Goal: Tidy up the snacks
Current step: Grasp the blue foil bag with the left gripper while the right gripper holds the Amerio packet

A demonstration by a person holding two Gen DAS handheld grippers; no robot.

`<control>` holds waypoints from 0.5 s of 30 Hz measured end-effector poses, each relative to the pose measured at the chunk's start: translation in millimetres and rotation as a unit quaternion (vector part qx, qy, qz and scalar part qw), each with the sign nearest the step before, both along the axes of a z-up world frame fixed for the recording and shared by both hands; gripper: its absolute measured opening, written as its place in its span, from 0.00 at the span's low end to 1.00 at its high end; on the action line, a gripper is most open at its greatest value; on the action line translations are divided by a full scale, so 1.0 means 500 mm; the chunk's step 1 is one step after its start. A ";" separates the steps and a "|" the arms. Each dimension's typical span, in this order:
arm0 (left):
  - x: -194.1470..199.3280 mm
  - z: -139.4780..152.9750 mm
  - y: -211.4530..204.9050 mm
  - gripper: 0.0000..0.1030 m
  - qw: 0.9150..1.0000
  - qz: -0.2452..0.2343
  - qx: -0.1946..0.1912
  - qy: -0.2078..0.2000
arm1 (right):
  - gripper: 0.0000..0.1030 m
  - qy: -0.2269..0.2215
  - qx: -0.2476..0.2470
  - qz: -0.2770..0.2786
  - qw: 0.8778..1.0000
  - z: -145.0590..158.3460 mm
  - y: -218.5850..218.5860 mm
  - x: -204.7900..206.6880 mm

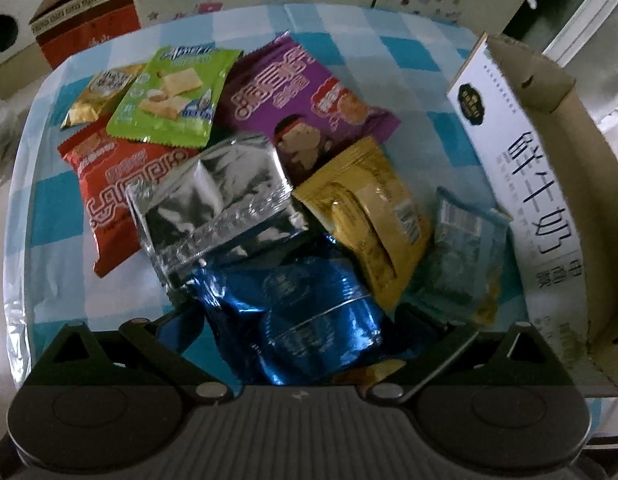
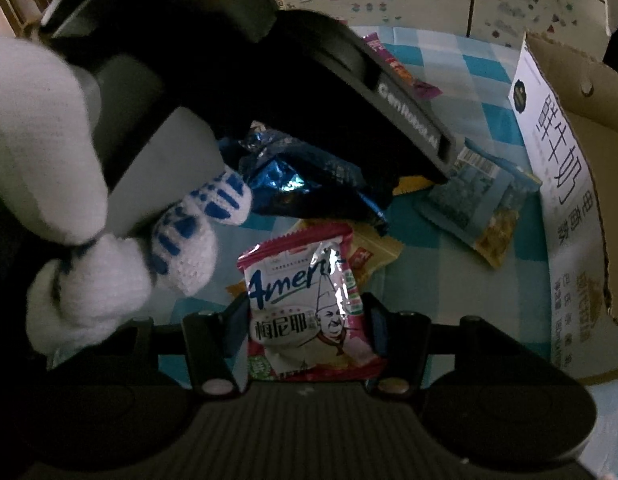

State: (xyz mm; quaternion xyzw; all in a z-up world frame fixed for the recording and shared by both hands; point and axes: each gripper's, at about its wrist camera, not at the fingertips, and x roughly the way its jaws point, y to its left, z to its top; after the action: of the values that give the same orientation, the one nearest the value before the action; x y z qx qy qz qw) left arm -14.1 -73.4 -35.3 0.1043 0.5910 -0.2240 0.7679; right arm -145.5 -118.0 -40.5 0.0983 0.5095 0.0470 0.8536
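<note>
Several snack packets lie on a blue-checked tablecloth (image 1: 49, 200). In the left wrist view my left gripper (image 1: 297, 320) is open, its jaws on either side of a shiny blue packet (image 1: 305, 320), with no clear squeeze on it. Beyond lie a silver packet (image 1: 217, 196), a red one (image 1: 109, 184), a green one (image 1: 173, 96), a purple one (image 1: 305, 92), a gold one (image 1: 369, 216) and a pale blue one (image 1: 461, 252). In the right wrist view my right gripper (image 2: 305, 320) is shut on a pink-and-white Ameria packet (image 2: 305, 304), held above the table.
An open cardboard milk carton box (image 1: 545, 184) stands at the right; it also shows in the right wrist view (image 2: 565, 184). A gloved hand (image 2: 121, 248) and the left gripper body (image 2: 349, 80) fill the left of the right wrist view. A brown box (image 1: 85, 12) stands at the back left.
</note>
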 end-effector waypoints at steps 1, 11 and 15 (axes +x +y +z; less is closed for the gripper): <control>0.001 -0.002 0.000 0.99 1.000 0.001 0.003 0.001 | 0.57 0.000 -0.001 0.001 1.000 0.001 0.001 -0.001; -0.008 0.004 0.003 0.88 1.000 -0.014 -0.016 -0.010 | 0.57 0.000 -0.006 0.004 1.000 0.005 0.008 -0.004; -0.016 0.012 0.007 0.85 0.999 -0.019 -0.020 -0.023 | 0.56 0.004 -0.003 -0.005 1.000 0.009 0.006 -0.004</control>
State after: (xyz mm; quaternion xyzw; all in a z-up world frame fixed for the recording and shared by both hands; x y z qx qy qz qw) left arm -22.3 -69.7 -29.4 0.1053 0.5666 -0.2475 0.7788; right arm -147.6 -114.8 -36.2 0.0981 0.5127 0.0411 0.8520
